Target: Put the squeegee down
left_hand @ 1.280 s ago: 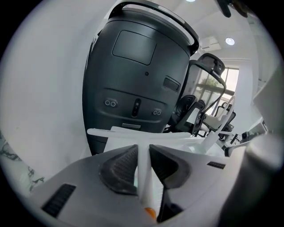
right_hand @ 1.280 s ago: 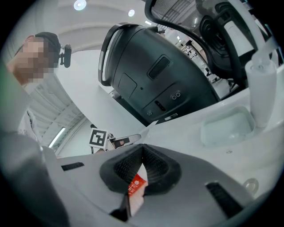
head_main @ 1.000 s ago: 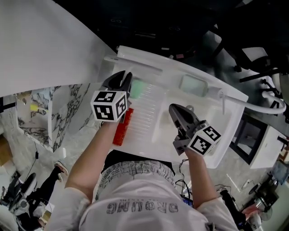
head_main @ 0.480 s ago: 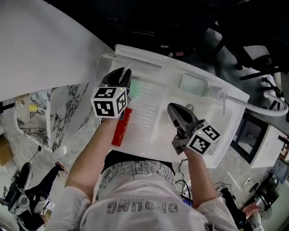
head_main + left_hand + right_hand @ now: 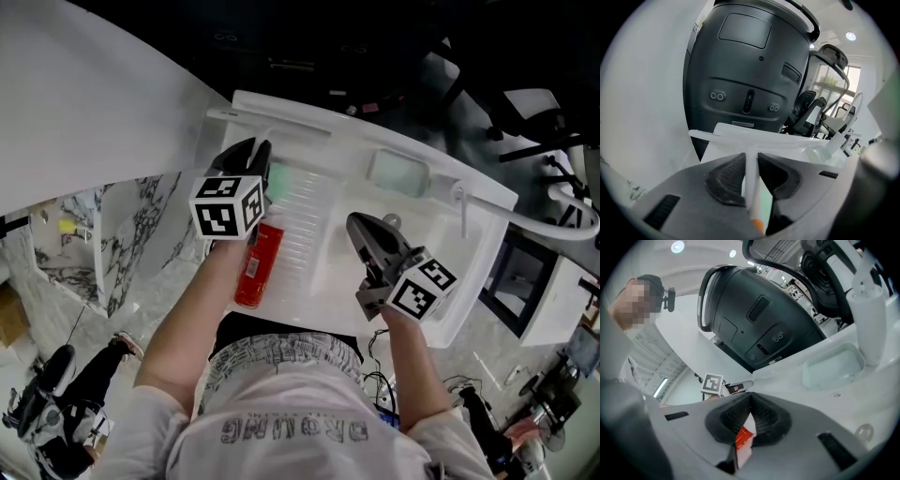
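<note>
Left gripper (image 5: 750, 160) squeezes the white and green plastic squeegee (image 5: 753, 194) tight. Lower it flat onto the white ribbed sink tray (image 5: 309, 220), beside the red bottle (image 5: 260, 267), then let go. Right gripper (image 5: 749, 402) is closed and empty.

It looked like a lab mock-up: a white sink unit (image 5: 319, 141) beside office chairs (image 5: 808, 107) and a big dark machine (image 5: 750, 70)

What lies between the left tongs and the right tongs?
Between the left tongs and the right tongs, the head view shows only the bare ribbed drainboard.
</note>
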Tool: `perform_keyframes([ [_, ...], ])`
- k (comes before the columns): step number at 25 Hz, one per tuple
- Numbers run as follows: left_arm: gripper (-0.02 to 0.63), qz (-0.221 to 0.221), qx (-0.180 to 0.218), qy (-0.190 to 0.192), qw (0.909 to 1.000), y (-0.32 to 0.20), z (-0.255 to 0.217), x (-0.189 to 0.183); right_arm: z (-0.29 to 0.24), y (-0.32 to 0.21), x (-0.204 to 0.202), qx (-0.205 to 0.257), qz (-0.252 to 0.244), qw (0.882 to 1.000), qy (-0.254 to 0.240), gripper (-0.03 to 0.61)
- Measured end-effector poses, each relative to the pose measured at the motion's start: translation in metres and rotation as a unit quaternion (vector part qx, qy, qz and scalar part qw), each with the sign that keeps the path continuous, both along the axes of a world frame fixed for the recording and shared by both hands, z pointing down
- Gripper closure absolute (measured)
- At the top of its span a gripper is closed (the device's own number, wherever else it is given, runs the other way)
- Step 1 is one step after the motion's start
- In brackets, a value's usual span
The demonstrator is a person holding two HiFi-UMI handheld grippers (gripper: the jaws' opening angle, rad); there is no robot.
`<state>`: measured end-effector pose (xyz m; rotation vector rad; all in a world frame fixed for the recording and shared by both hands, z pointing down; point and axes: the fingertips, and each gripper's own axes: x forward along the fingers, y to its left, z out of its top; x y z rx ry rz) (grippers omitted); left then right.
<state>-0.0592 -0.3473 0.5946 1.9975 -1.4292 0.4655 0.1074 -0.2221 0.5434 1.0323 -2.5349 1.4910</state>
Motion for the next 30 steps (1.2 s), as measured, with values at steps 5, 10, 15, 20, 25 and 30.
perform_keyframes([
  [5, 0.518, 0.000, -0.005, -0.001, 1.0000, -0.001, 0.003, 0.001, 0.001, 0.001, 0.000, -0.003, 0.000, 1.000, -0.001, 0.571],
  [10, 0.518, -0.004, -0.011, 0.003, 0.9999, -0.001, 0.008, 0.000, 0.002, 0.001, 0.001, -0.004, 0.000, 1.000, -0.001, 0.571],
  [15, 0.518, -0.006, -0.011, 0.006, 0.9999, -0.002, 0.010, -0.001, 0.004, 0.002, 0.001, -0.005, 0.001, 1.000, 0.000, 0.571],
  [20, 0.518, -0.005, -0.013, 0.004, 0.9999, -0.002, 0.010, 0.001, 0.004, 0.002, 0.001, -0.005, 0.002, 1.000, -0.001, 0.571],
  [25, 0.487, -0.003, -0.015, 0.006, 0.9999, -0.002, 0.008, 0.002, 0.001, 0.001, 0.000, -0.002, 0.001, 1.000, -0.003, 0.571],
  [30, 0.448, 0.001, -0.009, 0.009, 0.9999, -0.001, 0.000, 0.002, -0.004, 0.000, -0.002, 0.004, 0.000, 1.000, -0.004, 0.571],
])
